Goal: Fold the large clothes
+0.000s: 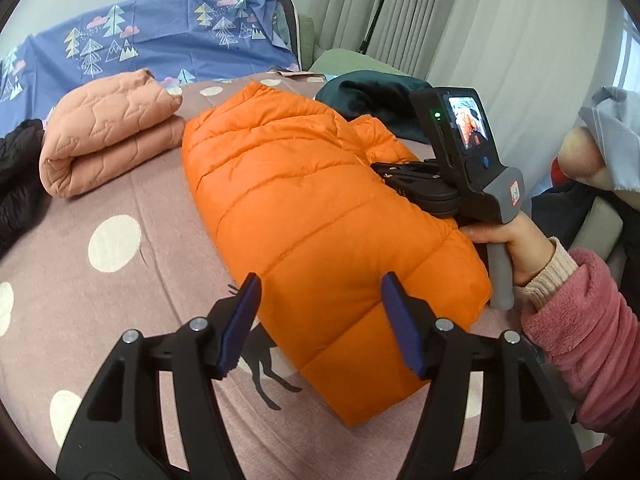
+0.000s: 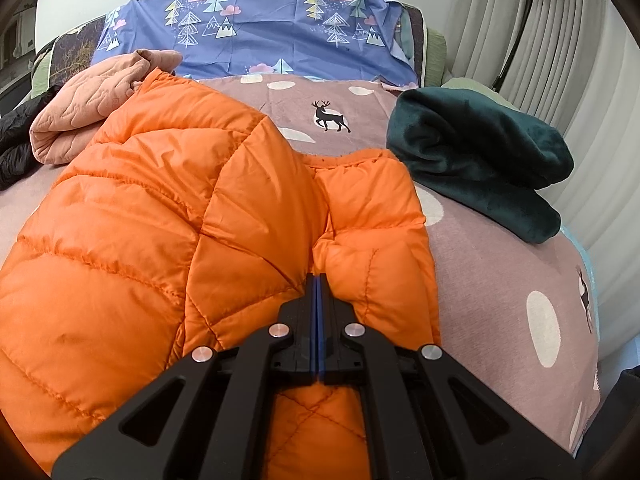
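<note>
The orange jacket (image 1: pixel 304 216) lies in the middle of the left wrist view, on the bed (image 1: pixel 100 184), and it is already a thick bundle with several layers. In the right wrist view the jacket (image 2: pixel 140 240) fills the lower left of the frame, and a smaller padded part, maybe a sleeve or the collar side, sits at the centre.

The left gripper (image 1: pixel 320 320) is at the bottom of its frame with the fingers spread wide. It holds nothing, and the near edge of the jacket shows between the fingers. The right gripper (image 2: pixel 318 300) has the fingers pressed together, with the tips at the jacket cloth. I cannot tell for sure whether cloth is caught between them.

I judge that the folding of this jacket is well advanced, maybe one last fold or some pressing is left. A pink quilt (image 1: pixel 108 132) at the upper left and a green garment (image 2: pixel 480 160) at the upper right look already folded. A black garment (image 1: pixel 18 176) at the left edge seems not yet folded.
</note>
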`<state>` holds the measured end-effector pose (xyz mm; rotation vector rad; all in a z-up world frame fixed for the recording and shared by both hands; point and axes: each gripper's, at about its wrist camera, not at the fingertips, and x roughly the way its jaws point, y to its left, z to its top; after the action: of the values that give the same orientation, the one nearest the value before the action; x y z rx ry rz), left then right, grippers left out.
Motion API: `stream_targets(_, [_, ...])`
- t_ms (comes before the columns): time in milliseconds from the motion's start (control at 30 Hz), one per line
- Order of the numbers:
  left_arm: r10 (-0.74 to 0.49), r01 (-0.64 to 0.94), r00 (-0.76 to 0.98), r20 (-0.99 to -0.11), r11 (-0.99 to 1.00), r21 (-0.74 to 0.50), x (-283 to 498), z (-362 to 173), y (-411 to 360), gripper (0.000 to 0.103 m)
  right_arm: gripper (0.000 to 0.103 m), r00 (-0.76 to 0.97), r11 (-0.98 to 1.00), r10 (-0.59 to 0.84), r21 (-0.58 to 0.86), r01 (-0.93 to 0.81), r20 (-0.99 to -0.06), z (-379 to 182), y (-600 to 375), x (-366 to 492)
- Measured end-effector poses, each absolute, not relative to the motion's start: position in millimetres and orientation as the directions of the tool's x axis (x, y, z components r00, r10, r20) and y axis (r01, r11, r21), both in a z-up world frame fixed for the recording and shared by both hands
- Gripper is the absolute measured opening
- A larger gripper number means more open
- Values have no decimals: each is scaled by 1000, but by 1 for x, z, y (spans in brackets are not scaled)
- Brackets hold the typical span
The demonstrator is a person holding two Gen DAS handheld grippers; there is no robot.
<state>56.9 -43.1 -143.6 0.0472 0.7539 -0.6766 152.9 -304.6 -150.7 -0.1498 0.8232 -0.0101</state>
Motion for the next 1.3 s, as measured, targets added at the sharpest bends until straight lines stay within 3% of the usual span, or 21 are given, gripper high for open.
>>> stream_targets(367, [-569,663,519,-637,739,-120,17,-138,-42,70,0,681,990,-64,-132,-49,-730,-151,-304,152])
stream_targets(533, [-503,688,509,-698,726,-22,2,-165,-55,70,0,682,991,-56,-123,-50,-729,-151,-304,153])
stream_targets(767, [-477,607,540,-693,792,-72,27,-176,-57,55,0,680,993,-42,-106,-52,-732,-151,-306,155])
stream_targets(1167, [-425,603,523,-739,797,-31,23,-191,-52,38,0,695,992,-32,-105,-63,-719,-152,-306,153])
stream_targets(1233, [-433,602,478,-764,795,-73,27,-203,-49,29,0,701,996,-7,-71,-62,-713,-153,-310,151])
stream_targets(1300, [-445,591,455,-771,799,-113,32,-216,-43,28,0,708,998,18,-33,-59,-706,-155,-314,148])
